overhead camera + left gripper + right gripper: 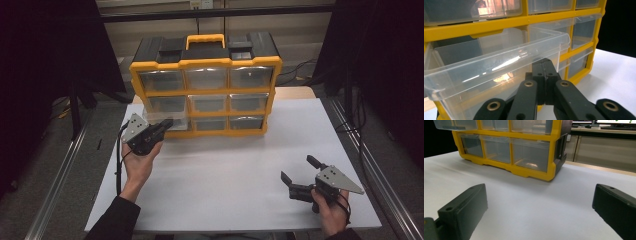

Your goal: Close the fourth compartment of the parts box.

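The yellow drawer cabinet (205, 90) stands at twelve o'clock on the white counter (225, 170), and its bottom-left clear drawer (499, 62) is pulled partway out of its slot. The left gripper (167, 122) sits at about ten o'clock on the counter, its fingers (540, 75) pressed fully together right at the drawer's front wall. In the left gripper view the closed tips meet just below the drawer's lip (whether they pinch a handle tab or simply rest against the plastic I cannot tell). The drawer looks empty apart from reflections.

The right gripper (300, 172) waits at four o'clock, well apart from the cabinet, its fingers spread wide with nothing between them, only bare counter.

The step in hand reads as working this drawer along its rails. To do it well, I would keep the left hand level with the drawer's floor and move straight along the slot's line, toward six o'clock to open or twelve to close; any sideways drift is likely to jam the thin plastic walls against the yellow frame. A light cabinet may slide or tip under the pull, so the idle right gripper could brace the cabinet's front corner at two o'clock. Slow, even travel should keep the drawer from popping free of its slot.
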The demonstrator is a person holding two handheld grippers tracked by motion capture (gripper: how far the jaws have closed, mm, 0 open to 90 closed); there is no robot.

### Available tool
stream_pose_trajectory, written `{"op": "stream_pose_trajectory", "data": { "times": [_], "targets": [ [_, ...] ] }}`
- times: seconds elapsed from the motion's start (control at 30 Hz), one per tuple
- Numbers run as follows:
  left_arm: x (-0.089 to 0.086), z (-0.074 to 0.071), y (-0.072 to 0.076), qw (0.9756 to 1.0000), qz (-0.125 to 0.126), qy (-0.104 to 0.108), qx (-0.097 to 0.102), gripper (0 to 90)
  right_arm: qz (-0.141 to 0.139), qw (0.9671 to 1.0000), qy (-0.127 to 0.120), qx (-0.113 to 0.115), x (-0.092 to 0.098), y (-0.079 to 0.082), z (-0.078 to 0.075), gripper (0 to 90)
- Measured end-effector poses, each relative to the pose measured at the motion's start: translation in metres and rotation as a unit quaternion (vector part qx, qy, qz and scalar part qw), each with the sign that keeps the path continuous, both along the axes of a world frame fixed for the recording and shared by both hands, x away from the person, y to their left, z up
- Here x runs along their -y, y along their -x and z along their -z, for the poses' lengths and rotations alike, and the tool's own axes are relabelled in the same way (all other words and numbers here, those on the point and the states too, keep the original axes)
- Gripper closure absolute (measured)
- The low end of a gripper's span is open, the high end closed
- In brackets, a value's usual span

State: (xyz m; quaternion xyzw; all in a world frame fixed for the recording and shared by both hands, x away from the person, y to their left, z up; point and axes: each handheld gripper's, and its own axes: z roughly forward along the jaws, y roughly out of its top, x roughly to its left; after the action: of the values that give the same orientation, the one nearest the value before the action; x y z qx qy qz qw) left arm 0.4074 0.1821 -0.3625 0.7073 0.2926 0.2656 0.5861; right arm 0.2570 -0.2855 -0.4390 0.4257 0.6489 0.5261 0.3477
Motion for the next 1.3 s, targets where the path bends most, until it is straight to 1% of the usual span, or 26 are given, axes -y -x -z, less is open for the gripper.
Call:
{"op": "stream_pose_trajectory", "data": {
  "times": [0.1,0.2,0.33,0.4,0.47,0.5,0.63,0.87,0.97,1.03,1.07,1.1,1.3],
  "targets": [
    [-0.001,0.0,-0.001,1.0,0.0,-0.004,0.001,90.0,0.001,1.0,0.001,0.0,0.0,0.0,0.0,0.0],
    [-0.001,0.0,-0.002,1.0,-0.001,-0.001,0.001,90.0,0.001,1.0,0.001,0.0,0.0,0.0,0.0,0.0],
    [-0.002,0.001,-0.003,0.9999,-0.002,-0.012,0.0,90.0,0.001,1.0,0.001,0.0,0.0,0.0,0.0,0.0],
    [-0.002,0.002,-0.004,0.9999,-0.002,-0.011,-0.004,90.0,0.001,1.0,0.001,0.0,0.0,0.0,0.0,0.0],
    [-0.003,0.002,-0.005,0.9999,-0.002,-0.012,-0.005,90.0,0.0,1.0,0.001,0.0,0.0,0.0,0.0,0.0],
    [-0.002,0.002,-0.005,1.0,-0.003,-0.007,-0.006,90.0,0.001,1.0,0.001,0.0,0.0,0.0,0.0,0.0],
    [-0.002,0.002,-0.006,0.9999,-0.004,-0.007,-0.006,90.0,0.0,1.0,0.002,0.0,0.0,0.0,0.0,0.0],
    [-0.001,0.002,-0.009,0.9999,-0.009,-0.012,-0.005,90.0,0.001,1.0,0.001,0.0,0.0,0.0,0.0,0.0],
    [-0.001,0.003,-0.01,0.9999,-0.007,-0.009,-0.001,90.0,0.001,1.0,0.001,0.0,0.0,0.0,0.0,0.0],
    [-0.001,0.003,-0.011,0.9999,-0.006,-0.015,0.002,90.0,0.001,1.0,0.001,0.0,0.0,0.0,0.0,0.0],
    [0.0,0.002,-0.011,0.9999,-0.009,-0.013,0.0,90.0,0.001,1.0,0.001,0.001,0.0,0.0,0.0,0.0],
    [0.0,0.002,-0.012,0.9998,-0.007,-0.017,0.001,90.0,0.001,1.0,0.001,0.0,0.0,0.0,0.0,0.0],
    [0.0,0.002,-0.015,0.9998,-0.01,-0.017,-0.002,90.0,0.0,1.0,0.0,0.001,0.0,0.0,0.0,0.0]
  ]
}}
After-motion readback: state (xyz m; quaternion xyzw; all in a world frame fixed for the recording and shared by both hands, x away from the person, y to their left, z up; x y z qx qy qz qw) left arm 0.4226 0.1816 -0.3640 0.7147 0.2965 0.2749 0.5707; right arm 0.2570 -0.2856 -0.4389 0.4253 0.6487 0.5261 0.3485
